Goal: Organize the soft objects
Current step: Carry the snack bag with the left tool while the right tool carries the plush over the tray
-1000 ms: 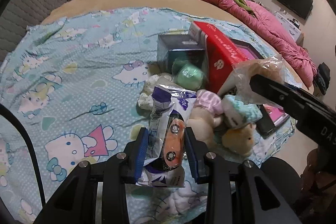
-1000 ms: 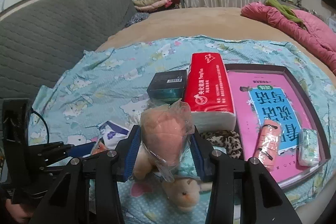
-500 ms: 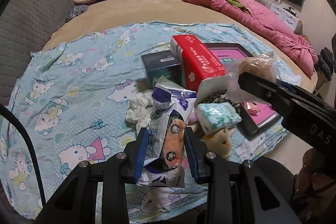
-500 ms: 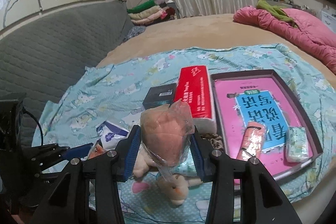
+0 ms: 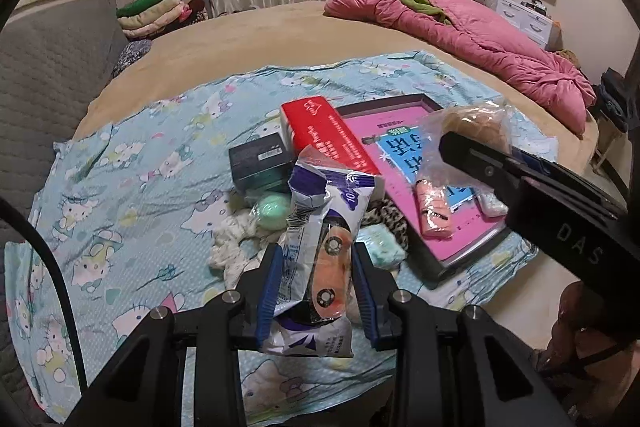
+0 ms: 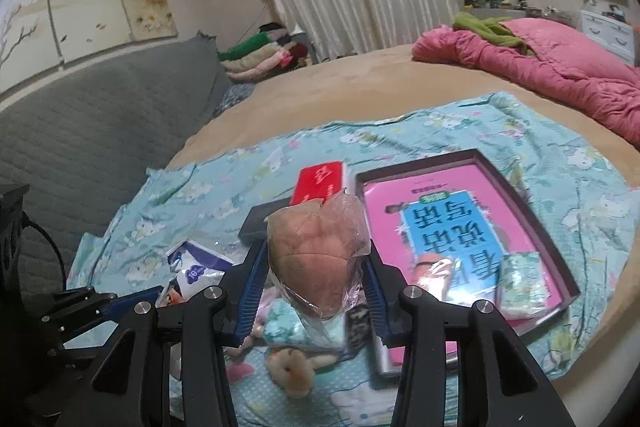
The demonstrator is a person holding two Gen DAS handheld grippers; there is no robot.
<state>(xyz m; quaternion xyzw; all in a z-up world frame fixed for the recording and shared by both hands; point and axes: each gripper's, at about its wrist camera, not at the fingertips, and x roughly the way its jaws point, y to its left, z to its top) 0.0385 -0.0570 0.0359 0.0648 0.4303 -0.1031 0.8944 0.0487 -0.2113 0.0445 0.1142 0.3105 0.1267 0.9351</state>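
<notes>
Both tools are now standing higher above the bed than one second ago, and the heap of things is looking smaller and lower in both views; the grips are not changing.

The left tool [image 5: 316, 275] is holding a white and purple plastic packet [image 5: 320, 227] with an orange piece inside it, pressed between the blue pads and lifted clear of the blue cartoon sheet [image 5: 132, 187]; the right tool [image 6: 316, 283] is clamping a brown soft item wrapped in clear plastic [image 6: 316, 251], also lifted off the bed.

Below, a red tissue pack [image 5: 324, 135] is lying beside a dark tray [image 6: 532, 203] that is carrying a pink book [image 6: 440, 219]; a small pink roll [image 5: 434, 211] and a pale packet [image 6: 520, 279] are lying in the tray; a dark box [image 5: 260, 163], a green ball [image 5: 274, 211], a white scrunchie [image 5: 232, 247] and a small plush animal [image 6: 292, 371] are lying near on the sheet.
</notes>
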